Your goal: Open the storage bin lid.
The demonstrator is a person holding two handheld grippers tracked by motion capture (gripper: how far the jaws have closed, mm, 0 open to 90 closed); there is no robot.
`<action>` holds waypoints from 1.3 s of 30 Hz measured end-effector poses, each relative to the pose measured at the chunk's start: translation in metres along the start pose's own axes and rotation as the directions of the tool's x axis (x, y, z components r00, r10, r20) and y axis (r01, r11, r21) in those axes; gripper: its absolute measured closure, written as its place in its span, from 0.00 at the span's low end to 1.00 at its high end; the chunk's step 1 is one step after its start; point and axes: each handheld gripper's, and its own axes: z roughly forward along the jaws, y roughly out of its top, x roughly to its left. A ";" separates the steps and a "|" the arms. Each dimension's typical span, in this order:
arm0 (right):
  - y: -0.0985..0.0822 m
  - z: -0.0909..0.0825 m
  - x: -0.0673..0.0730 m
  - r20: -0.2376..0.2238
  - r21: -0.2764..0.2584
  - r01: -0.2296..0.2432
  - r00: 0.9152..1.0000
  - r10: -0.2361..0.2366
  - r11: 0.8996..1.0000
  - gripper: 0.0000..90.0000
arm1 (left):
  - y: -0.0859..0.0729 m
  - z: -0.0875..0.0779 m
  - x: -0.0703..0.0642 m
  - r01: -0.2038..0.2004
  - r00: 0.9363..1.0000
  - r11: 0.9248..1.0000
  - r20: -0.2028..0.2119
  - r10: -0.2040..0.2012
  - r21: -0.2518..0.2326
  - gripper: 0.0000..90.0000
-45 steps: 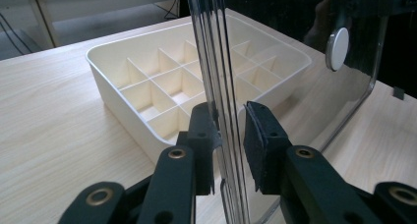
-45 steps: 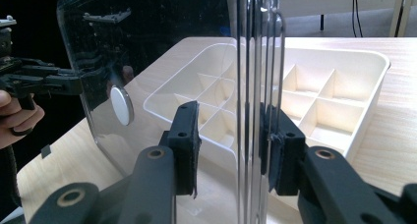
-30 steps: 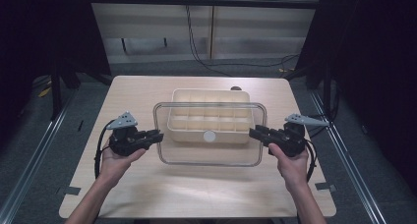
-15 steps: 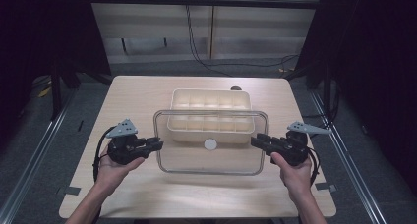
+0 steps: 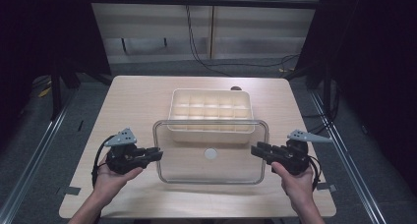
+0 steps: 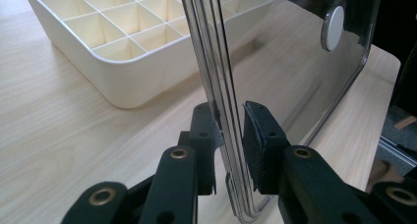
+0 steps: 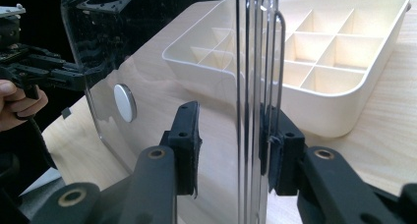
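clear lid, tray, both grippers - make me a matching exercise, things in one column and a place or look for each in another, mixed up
Things:
1. lid
2. tray
3. left gripper
4. right gripper

Descriptions:
A. cream, split into compartments
B. clamped on the lid's left edge
C. clear, with a round grey knob
D. clamped on the lid's right edge

Pairs: 1-C, 2-A, 3-B, 4-D
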 end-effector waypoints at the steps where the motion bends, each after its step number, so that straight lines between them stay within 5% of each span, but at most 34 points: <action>1: 0.000 0.000 0.000 0.000 0.000 0.000 1.000 0.000 1.000 0.70 | 0.000 0.000 0.000 0.000 1.000 1.000 0.000 0.000 0.000 0.84; 22: -0.038 0.009 0.003 -0.012 0.077 -0.034 0.999 0.035 0.996 0.69 | -0.032 0.001 -0.010 0.038 0.999 0.996 -0.001 -0.038 0.085 0.83; 33: -0.046 0.018 -0.004 0.009 0.112 -0.031 1.000 0.030 0.993 0.66 | -0.033 0.006 -0.007 0.027 1.000 0.995 0.003 -0.027 0.096 0.80; 39: -0.043 0.027 -0.010 0.012 0.123 -0.039 0.999 0.038 0.992 0.65 | -0.034 0.011 0.000 0.058 0.998 0.994 0.012 -0.059 0.094 0.79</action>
